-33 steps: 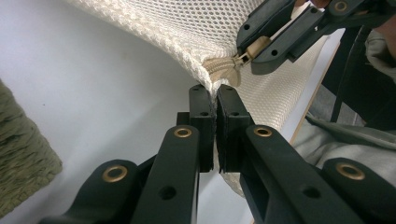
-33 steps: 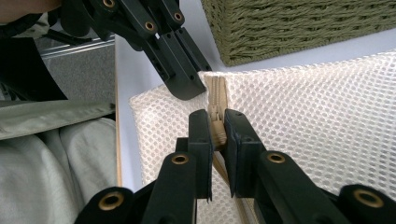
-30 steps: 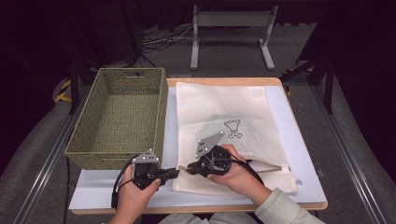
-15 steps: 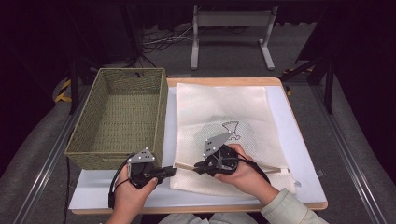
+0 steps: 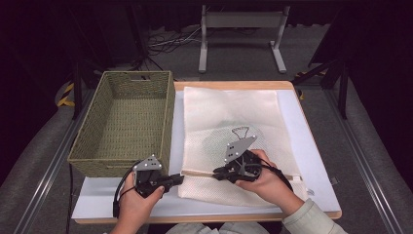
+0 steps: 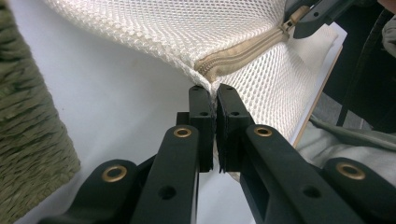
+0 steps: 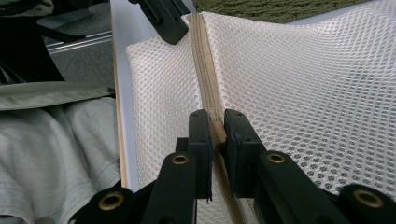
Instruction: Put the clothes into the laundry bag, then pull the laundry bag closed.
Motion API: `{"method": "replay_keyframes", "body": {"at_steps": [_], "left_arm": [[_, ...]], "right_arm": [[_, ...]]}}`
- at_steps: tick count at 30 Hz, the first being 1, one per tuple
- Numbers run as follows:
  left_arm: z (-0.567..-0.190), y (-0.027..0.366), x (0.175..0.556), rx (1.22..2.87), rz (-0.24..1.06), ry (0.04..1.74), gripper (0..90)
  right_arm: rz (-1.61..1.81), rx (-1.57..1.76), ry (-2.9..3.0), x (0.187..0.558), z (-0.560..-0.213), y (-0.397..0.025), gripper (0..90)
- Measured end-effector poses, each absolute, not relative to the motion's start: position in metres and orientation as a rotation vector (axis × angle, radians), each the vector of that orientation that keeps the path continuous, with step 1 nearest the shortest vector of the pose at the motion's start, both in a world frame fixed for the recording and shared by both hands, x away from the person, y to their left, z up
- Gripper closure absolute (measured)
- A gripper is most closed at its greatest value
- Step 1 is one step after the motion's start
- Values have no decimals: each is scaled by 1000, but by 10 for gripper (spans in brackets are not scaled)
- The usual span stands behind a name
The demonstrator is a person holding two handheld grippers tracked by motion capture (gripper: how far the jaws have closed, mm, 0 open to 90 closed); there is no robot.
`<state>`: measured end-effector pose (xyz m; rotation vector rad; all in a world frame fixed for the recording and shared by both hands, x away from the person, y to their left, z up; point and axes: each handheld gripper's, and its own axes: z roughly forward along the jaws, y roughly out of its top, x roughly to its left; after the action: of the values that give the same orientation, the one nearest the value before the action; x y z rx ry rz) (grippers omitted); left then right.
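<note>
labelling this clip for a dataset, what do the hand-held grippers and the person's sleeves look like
Both are black. The left hand-held gripper and right hand-held gripper each carry a grey three-cornered plate on top and trail a black cable. In the gripper views, each has two flat black jaws on arms with brass-coloured rivets and small round holes. The right forearm wears a pale grey-green long sleeve.

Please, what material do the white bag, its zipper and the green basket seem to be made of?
Mesh bag: probably synthetic net fabric, matte cream; small regular holes show. Zipper: beige woven tape, seemingly textile; teeth too fine to tell. Basket: woven olive fibre, perhaps paper cord or seagrass; its coarse braided weave shows in the left gripper view.
</note>
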<state>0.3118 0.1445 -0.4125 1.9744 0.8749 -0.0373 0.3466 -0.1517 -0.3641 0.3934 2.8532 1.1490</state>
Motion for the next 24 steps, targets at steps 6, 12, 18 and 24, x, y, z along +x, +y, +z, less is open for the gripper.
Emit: {"method": "replay_keyframes", "body": {"at_steps": [6, 12, 18, 24], "left_arm": [[-412, 145, 312, 1986, -17, 878, 869], [-413, 145, 312, 1986, -19, 880, 868], [-414, 146, 311, 1982, -27, 891, 868], [-414, 147, 311, 1980, -30, 895, 868]], "right_arm": [[1132, 379, 2851, 345, -362, -155, 814], [1140, 408, 2847, 346, -359, -165, 814], [1135, 419, 2837, 344, -354, -177, 814], [1127, 440, 2837, 343, -352, -189, 814]]}}
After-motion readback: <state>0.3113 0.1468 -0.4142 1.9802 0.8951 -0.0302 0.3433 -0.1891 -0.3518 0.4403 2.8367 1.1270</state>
